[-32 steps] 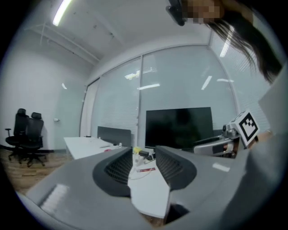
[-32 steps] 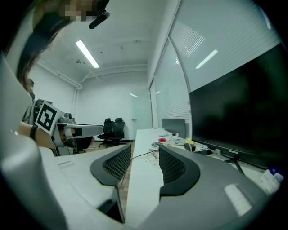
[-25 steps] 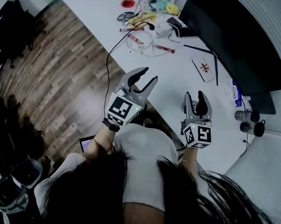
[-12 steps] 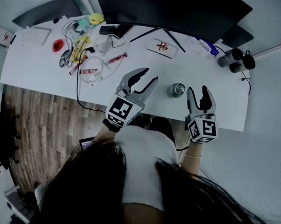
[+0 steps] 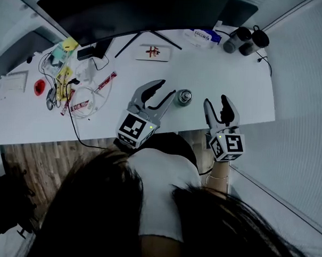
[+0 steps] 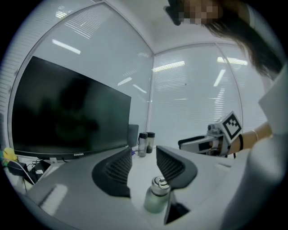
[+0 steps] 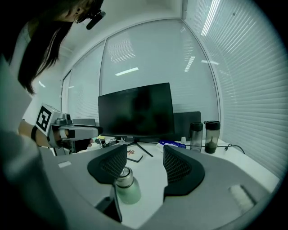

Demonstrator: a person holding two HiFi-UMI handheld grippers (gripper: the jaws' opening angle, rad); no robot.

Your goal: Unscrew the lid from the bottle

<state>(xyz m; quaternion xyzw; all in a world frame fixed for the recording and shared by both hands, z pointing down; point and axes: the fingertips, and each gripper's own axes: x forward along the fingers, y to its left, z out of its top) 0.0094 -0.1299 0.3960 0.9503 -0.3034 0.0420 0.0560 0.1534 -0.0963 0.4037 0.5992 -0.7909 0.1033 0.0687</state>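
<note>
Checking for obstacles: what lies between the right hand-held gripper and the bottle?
Nothing; the head view shows only bare table between bottle and right hand-held gripper.

Head view overhead; gripper views level, share bottle point(image 5: 184, 97).

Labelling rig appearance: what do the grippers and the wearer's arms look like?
Left gripper and right gripper: grey bodies, dark curved jaws with mesh-textured pads, each with a black-and-white marker cube. White short-sleeved top; thin bracelet on right wrist.

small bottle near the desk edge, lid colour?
Shiny silver metal lid on the small pale-green bottle; clearest in the right gripper view.
</note>
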